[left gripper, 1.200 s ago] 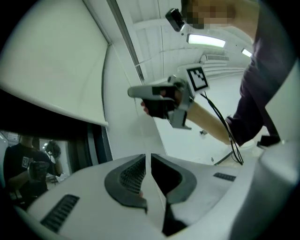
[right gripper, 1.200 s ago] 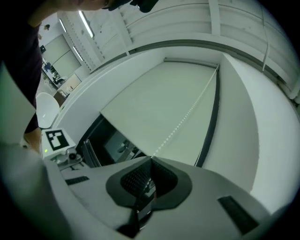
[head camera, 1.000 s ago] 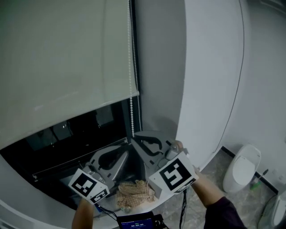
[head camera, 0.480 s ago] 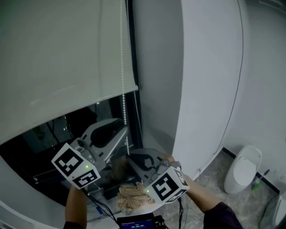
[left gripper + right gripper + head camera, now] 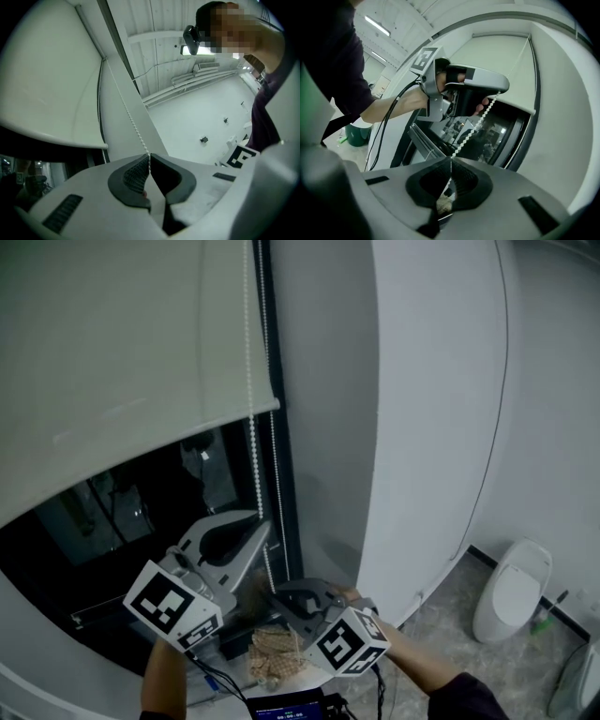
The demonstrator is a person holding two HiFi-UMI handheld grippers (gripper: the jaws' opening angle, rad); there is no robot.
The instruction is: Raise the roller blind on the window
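1. White curved walls (image 5: 431, 409) close round you, with a dark window (image 5: 103, 512) set into them.
2. Nearest you, a checked cloth (image 5: 277, 652) lies at the window's lower edge, under your right gripper (image 5: 274, 592).
3. That gripper is the lower one. Its jaws are pressed together on the bead chain (image 5: 251, 427), which runs up from between the pads.
4. Your left gripper (image 5: 265, 527) sits just above it, and its jaws pinch the chain too.
5. Beyond them, the chain hangs along the right edge of the roller blind (image 5: 112, 352).
6. The blind covers the window's upper part. Its bottom bar is above both grippers, with bare dark glass below it.
7. Far right, a white toilet (image 5: 511, 592) stands on the floor.
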